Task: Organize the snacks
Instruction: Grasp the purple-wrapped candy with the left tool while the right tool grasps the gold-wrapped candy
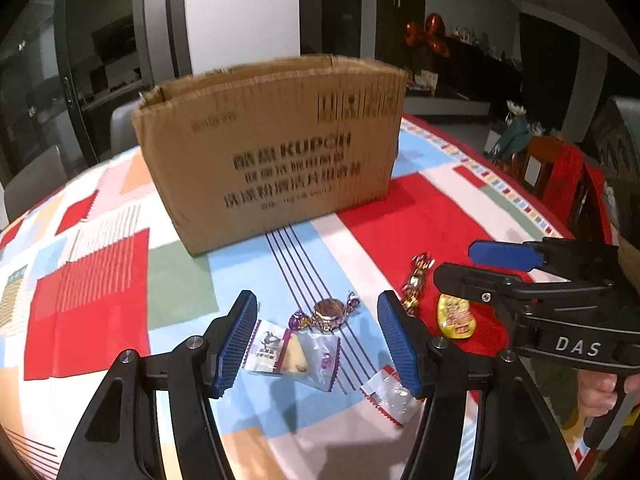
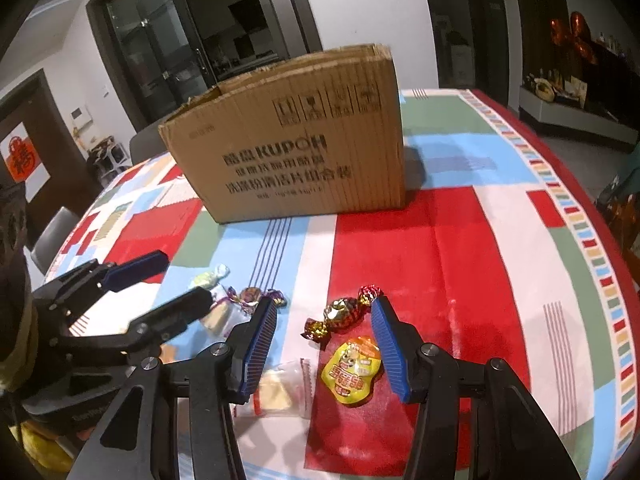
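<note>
Cardboard box [image 1: 272, 148] stands open-topped at the back of a patchwork-clothed surface [image 1: 420, 216].
Two hand-held grippers, left [image 1: 318, 334] and right [image 2: 324, 336], hover parted and empty over six loose wrapped snacks [image 2: 351, 374] in front.

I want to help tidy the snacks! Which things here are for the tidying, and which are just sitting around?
For the job:
- cardboard box
- yellow snack packet
- gold-and-red candy
- purple-wrapped candy
- clear packets with pale snacks
- left gripper and right gripper, both open

Just lying about:
- patchwork tablecloth
- red balloons
- chair draped in red
</note>
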{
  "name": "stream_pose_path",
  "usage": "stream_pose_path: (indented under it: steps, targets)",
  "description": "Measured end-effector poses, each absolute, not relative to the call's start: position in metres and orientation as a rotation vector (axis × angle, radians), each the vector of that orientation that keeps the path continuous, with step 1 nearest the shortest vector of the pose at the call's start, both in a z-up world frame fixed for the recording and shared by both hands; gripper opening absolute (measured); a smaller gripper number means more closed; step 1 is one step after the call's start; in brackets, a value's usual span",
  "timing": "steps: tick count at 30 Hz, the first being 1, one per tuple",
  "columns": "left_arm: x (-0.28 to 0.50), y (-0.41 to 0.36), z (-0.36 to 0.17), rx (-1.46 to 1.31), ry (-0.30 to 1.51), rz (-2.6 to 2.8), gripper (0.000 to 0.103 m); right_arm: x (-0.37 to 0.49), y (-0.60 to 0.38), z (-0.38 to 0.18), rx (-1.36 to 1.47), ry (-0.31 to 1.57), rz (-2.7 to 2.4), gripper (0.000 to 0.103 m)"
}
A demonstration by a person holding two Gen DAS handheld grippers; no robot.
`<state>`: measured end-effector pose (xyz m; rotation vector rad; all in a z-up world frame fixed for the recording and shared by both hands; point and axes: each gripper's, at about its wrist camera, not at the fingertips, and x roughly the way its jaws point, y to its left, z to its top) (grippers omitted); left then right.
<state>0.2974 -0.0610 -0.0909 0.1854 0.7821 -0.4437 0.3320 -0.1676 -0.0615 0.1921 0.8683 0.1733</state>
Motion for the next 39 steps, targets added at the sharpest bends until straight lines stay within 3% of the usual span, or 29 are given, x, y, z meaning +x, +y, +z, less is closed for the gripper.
stream_pose_path:
  steps: [16, 20, 24, 28, 39]
  targets:
    - [0.326, -0.073, -0.13, 0.202, 0.88, -0.454, 0.059, 0.354, -0.167, -0.091, 0.223, 0.941, 0.148, 0.049]
    - [0.33, -0.076, -0.136, 0.206, 0.892, -0.45, 0.053, 0.359, -0.165, -0.096, 0.225, 0.955, 0.152, 0.045]
    - [0.331, -0.078, -0.139, 0.194, 0.907, -0.459, 0.038, 0.362, -0.163, -0.101, 0.22, 0.967, 0.154, 0.038]
    - [0.33, -0.077, -0.14, 0.179, 0.906, -0.464, 0.037, 0.363, -0.162, -0.104, 0.213, 0.969, 0.153, 0.028]
    - [0.328, -0.071, -0.125, 0.127, 0.881, -0.437, 0.028, 0.356, -0.161, -0.095, 0.193, 0.939, 0.148, 0.028]
